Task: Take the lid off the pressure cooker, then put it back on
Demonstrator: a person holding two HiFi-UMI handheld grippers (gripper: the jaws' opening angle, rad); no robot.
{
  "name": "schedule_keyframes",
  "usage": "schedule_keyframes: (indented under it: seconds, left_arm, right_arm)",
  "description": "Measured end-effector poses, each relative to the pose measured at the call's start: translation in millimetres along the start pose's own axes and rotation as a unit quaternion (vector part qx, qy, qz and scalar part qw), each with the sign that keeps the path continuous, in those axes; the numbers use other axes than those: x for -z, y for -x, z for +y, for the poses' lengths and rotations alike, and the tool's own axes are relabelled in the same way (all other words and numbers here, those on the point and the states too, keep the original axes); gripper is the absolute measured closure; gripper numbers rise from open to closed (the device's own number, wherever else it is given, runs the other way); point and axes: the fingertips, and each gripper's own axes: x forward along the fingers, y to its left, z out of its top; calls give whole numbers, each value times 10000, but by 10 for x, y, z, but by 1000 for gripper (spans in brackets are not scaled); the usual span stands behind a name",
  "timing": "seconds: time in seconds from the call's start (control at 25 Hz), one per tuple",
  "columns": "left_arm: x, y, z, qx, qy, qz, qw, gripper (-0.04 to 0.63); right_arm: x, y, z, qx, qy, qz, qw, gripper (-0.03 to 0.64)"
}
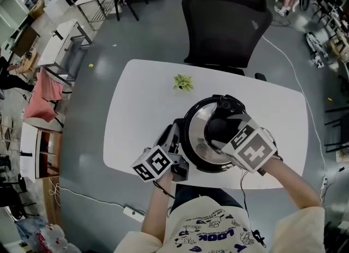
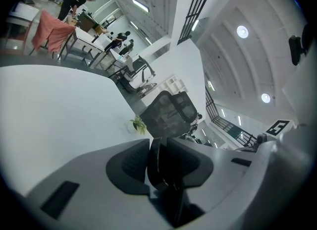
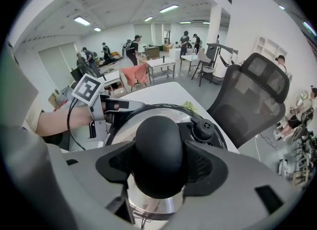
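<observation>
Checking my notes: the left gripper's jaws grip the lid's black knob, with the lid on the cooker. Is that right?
Not quite: the right gripper grips the black knob, as the right gripper view shows. The left gripper clamps the side handle. The lid is on the cooker.

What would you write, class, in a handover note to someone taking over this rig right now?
Left claw: shut on the cooker's side handle.
Right claw: shut on the lid knob.
Pressure cooker stands on the white table, lid on it.
Done: both grips taken; lid off yet or not, can't tell.
Left: lift lid off if needed, then reseat it.
</observation>
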Motion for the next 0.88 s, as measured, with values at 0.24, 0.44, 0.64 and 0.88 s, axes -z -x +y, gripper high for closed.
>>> schedule_keyframes:
  seconds: [0.24, 0.44, 0.64, 0.88]
  left_arm:
    - [9, 12, 54, -169, -85, -15, 9998, 474]
    - [-7, 23, 20, -152, -77, -53, 9998, 472]
    - [-3, 36, 13, -201, -117, -73, 9997, 472]
    - [1, 30, -1, -251, -175, -81, 9995, 468]
  right_arm:
    - [3, -6, -41, 321, -733, -18, 9968, 314]
    - [-7, 5, -30, 333, -699, -93, 9970, 314]
    - [14, 13, -51, 353, -582, -92, 9976, 313]
    - [18, -6, -29, 125, -511, -19, 9986, 314]
